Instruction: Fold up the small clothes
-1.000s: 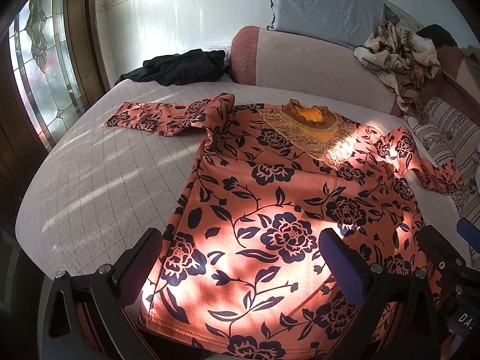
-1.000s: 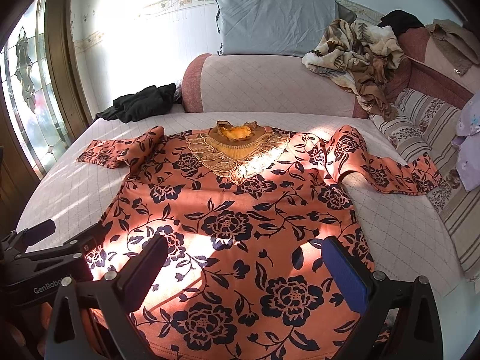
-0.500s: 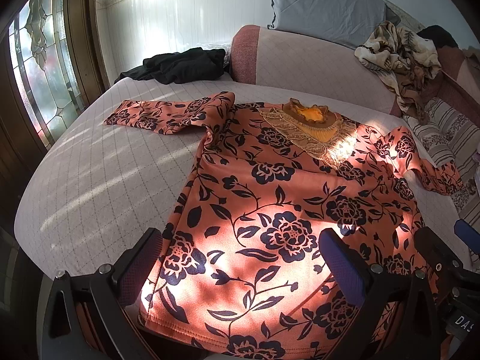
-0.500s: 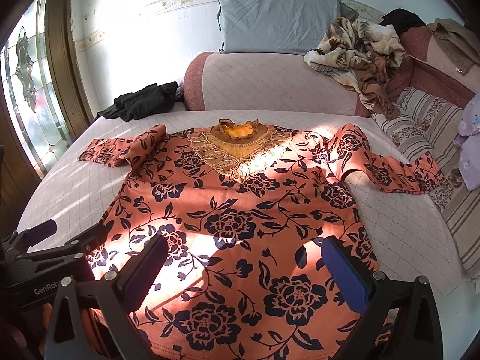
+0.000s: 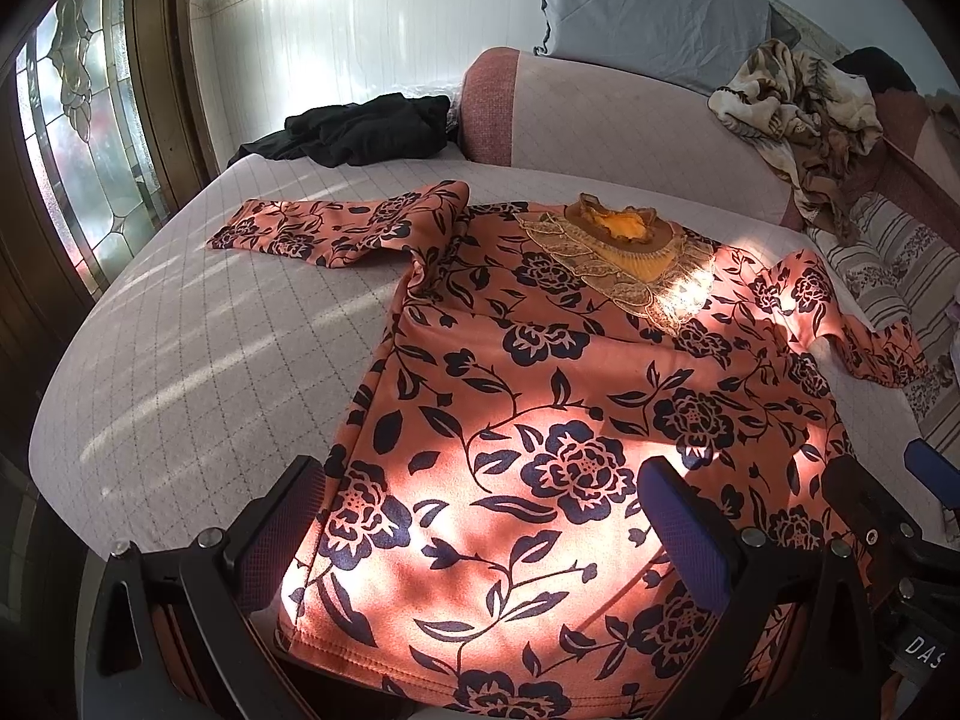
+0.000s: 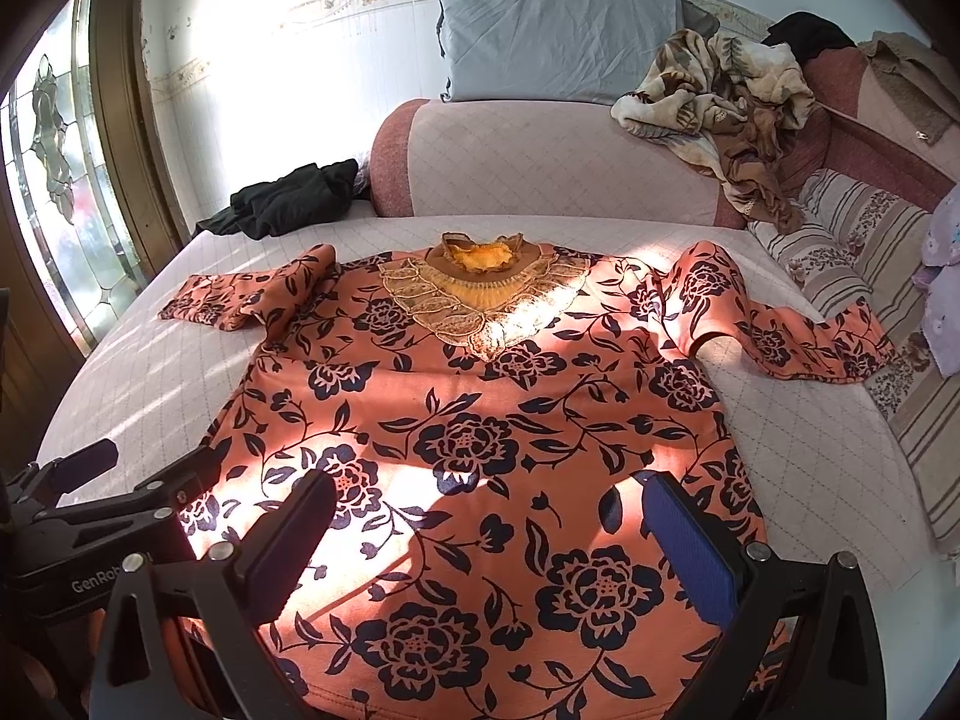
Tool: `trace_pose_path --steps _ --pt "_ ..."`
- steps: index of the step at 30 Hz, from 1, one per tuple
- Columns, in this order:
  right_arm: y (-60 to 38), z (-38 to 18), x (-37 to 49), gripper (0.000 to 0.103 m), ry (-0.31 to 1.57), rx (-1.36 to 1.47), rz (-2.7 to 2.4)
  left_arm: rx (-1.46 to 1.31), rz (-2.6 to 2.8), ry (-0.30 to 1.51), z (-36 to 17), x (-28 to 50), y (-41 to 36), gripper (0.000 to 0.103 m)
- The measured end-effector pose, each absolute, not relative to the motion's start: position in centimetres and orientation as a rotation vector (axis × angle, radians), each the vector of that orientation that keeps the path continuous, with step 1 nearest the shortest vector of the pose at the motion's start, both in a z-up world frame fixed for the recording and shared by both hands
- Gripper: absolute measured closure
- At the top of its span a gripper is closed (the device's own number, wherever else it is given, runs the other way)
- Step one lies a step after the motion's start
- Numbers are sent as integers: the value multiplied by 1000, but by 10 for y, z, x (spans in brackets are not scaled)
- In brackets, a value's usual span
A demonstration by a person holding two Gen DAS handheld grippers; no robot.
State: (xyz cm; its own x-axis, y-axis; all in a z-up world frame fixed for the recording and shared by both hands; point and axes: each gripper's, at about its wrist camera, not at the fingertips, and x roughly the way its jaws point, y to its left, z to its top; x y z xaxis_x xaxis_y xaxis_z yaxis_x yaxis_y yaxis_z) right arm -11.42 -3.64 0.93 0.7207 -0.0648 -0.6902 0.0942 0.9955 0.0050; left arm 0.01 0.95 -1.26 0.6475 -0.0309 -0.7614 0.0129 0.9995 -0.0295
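Note:
An orange top with dark blue flowers (image 5: 540, 396) (image 6: 480, 420) lies flat on the bed, face up, with its gold lace collar (image 6: 486, 288) toward the headboard and both sleeves spread sideways. My left gripper (image 5: 486, 516) hovers open over the lower left part of the hem, holding nothing. Over the lower middle of the top, my right gripper (image 6: 486, 528) is open as well. The left gripper's body (image 6: 102, 516) shows at the left edge of the right wrist view.
The quilted pink bed cover (image 5: 180, 360) extends bare to the left of the top. A black garment (image 5: 360, 129) lies at the back left. A grey pillow (image 6: 558, 30) and a crumpled beige blanket (image 6: 720, 96) sit on the headboard; striped cushions (image 6: 852, 234) line the right.
Both grippers have drifted very slightly; the top lies as it did, and neither gripper has closed.

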Motion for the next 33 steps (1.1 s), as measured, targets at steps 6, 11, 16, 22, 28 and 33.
trace_pose_path --steps 6,11,16,22,28,33 --pt "-36 9 -113 0 763 40 -85 -20 -26 868 -13 0 10 0" --pt "-37 7 -112 0 764 45 -85 -21 -26 868 -13 1 9 0" --pt "-37 6 -111 0 766 43 -82 -17 -28 870 -13 2 8 0" --pt "-37 5 -109 0 768 43 -81 -19 -27 871 -13 2 8 0" --pt "-41 4 -108 0 767 47 -79 -22 -37 877 -14 6 9 0" --pt "-72 6 -109 0 740 154 -48 -203 -53 915 -19 30 52 0"
